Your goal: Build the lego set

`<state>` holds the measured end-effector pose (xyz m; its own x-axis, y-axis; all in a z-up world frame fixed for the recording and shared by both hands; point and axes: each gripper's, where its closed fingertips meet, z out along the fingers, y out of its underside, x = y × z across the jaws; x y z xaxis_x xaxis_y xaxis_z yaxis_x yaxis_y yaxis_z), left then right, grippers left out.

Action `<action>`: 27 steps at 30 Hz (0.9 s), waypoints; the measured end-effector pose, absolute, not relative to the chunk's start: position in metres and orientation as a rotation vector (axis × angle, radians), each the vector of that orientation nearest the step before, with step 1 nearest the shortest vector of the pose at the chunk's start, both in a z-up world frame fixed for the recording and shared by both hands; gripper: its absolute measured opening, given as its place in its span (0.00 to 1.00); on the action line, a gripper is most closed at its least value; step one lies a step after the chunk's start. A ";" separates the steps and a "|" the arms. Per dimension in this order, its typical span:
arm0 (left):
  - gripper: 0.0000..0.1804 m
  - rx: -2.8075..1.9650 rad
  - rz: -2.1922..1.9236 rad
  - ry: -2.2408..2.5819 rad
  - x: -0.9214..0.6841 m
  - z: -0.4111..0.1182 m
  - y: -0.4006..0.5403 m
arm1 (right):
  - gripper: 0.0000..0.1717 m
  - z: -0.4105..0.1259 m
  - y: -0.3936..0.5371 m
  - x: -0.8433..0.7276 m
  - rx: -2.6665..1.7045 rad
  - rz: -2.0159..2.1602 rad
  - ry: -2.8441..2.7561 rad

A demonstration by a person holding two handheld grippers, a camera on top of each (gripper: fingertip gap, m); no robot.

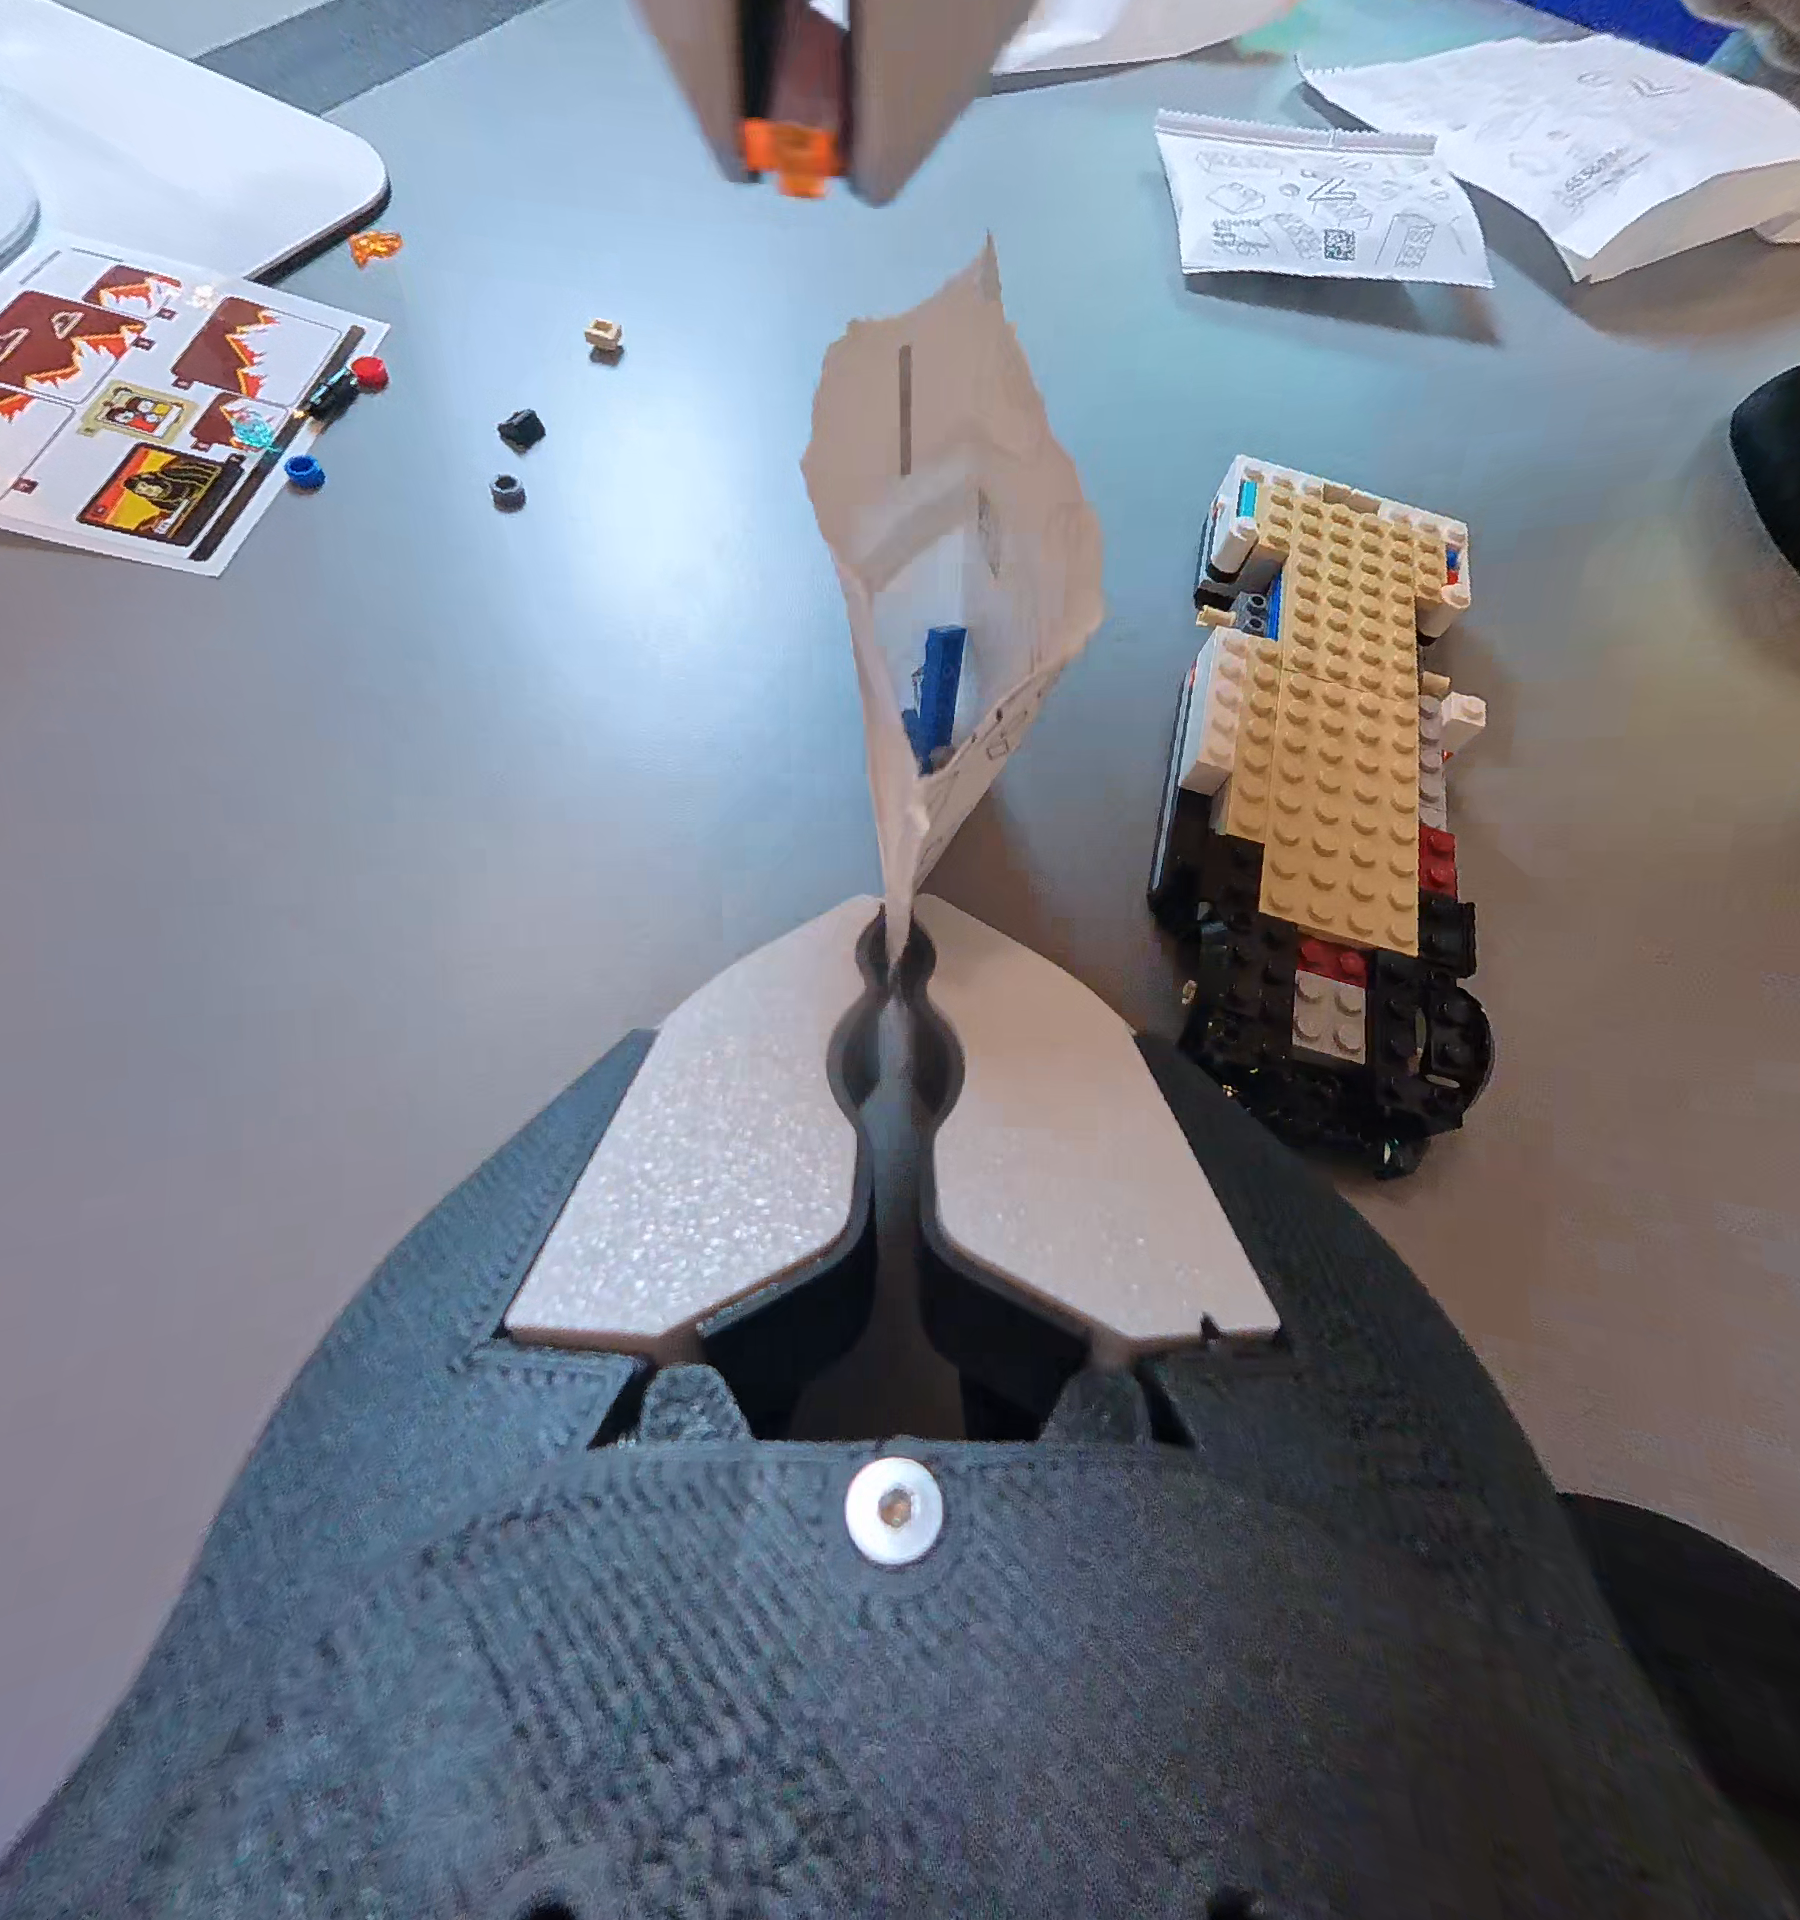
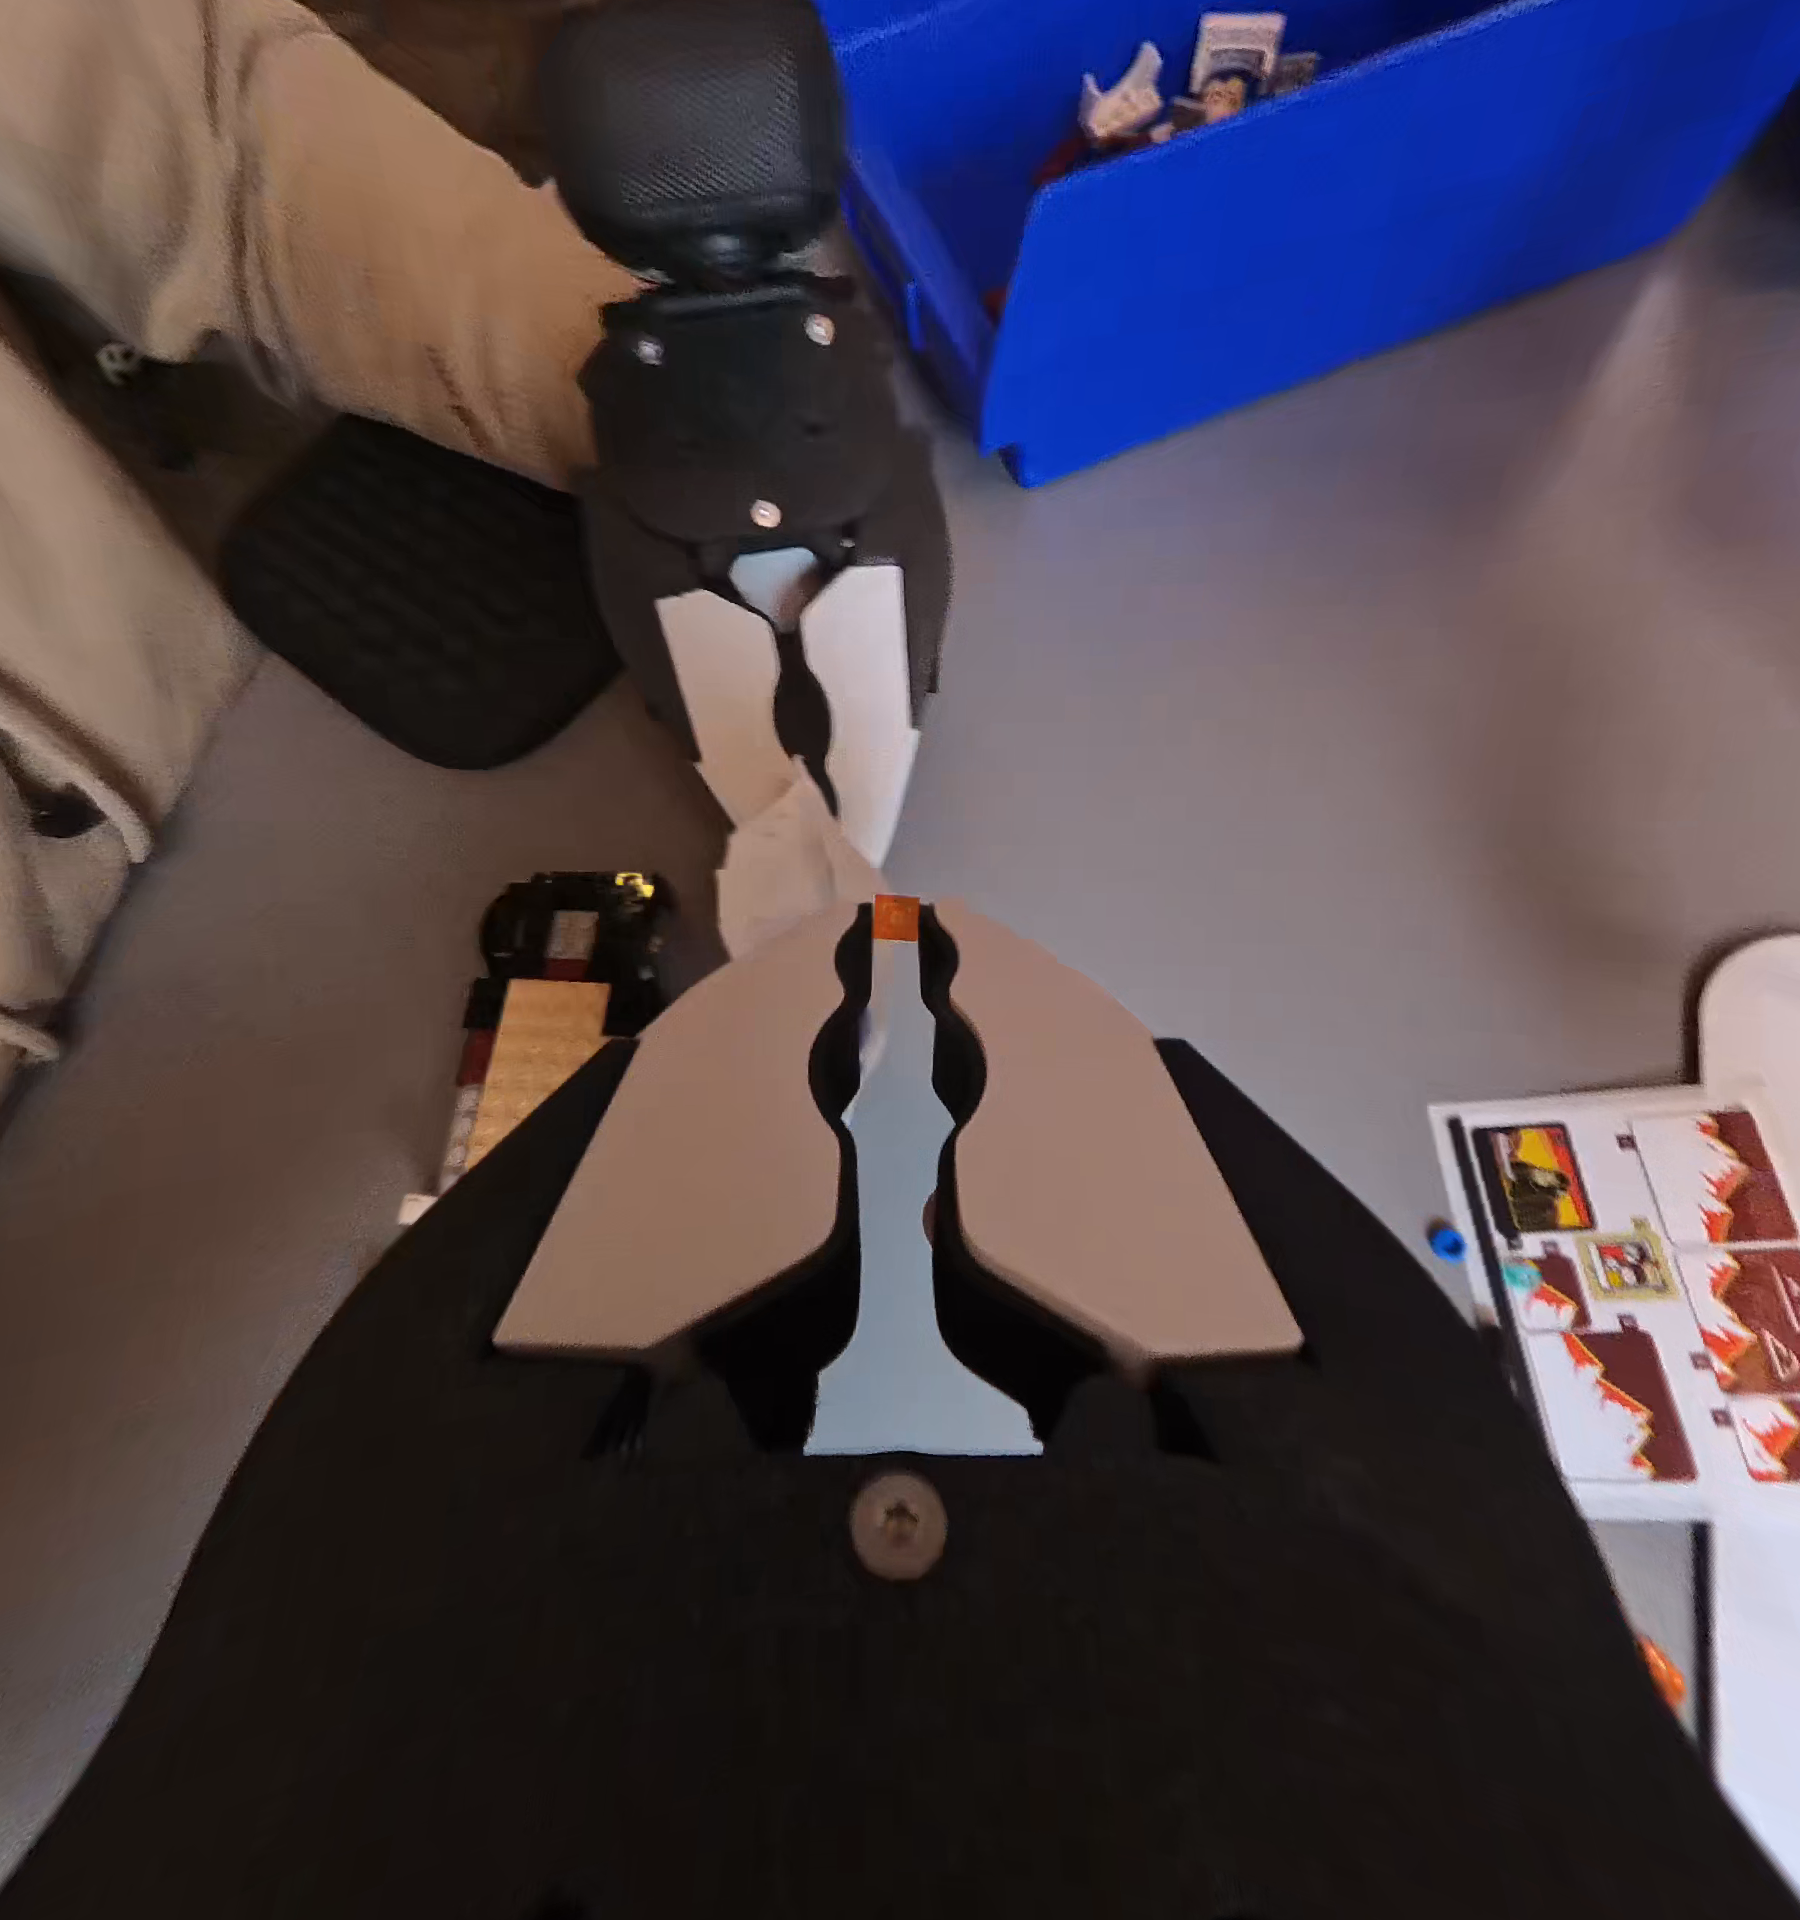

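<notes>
My left gripper (image 1: 898, 935) is shut on the corner of a torn white paper bag (image 1: 953, 540), which stands up from the fingertips with blue bricks (image 1: 940, 675) inside. It also shows in the right wrist view (image 2: 823, 800), pinching the bag (image 2: 782, 862). My right gripper (image 2: 896, 920) is shut on a small orange brick (image 2: 896, 918) at its fingertips, just in front of the bag. The left wrist view shows it from the front at the top (image 1: 797, 166), pads against the orange brick (image 1: 792, 156).
A part-built brick model (image 1: 1322, 790) with a tan studded top lies right of the bag on the grey table (image 1: 460, 831). A sticker sheet (image 1: 117, 405) and small loose pieces (image 1: 520, 428) lie left. Paper bags (image 1: 1322, 197) lie at the back right. A blue bin (image 2: 1343, 229) stands on the table. The tips of one gripper are about 9 cm away from the tips of the other.
</notes>
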<state>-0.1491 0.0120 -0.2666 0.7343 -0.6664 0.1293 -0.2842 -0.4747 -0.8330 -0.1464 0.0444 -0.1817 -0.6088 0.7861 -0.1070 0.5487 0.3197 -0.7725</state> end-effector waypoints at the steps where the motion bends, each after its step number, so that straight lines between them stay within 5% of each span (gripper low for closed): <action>1: 0.00 -2.072 -0.562 0.718 -0.149 -0.267 0.012 | 0.05 -0.183 0.038 -0.144 -1.180 1.146 -2.330; 9: 0.00 -2.070 -0.554 0.723 -0.148 -0.266 0.012 | 0.13 -0.189 0.043 -0.141 -1.194 1.051 -2.320; 17: 0.00 -2.057 -0.527 0.736 -0.147 -0.264 0.012 | 0.13 -0.250 0.164 -0.132 -1.588 0.688 -2.129; 27: 0.00 -2.023 -0.482 0.725 -0.150 -0.259 0.016 | 0.10 -0.283 0.160 -0.145 -1.610 0.634 -2.209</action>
<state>-0.1500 0.0156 -0.2589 0.7514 -0.6577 0.0542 -0.3044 -0.4183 -0.8558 -0.1451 0.1603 -0.2832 -0.3043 0.9526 0.0070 0.8037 0.2606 -0.5349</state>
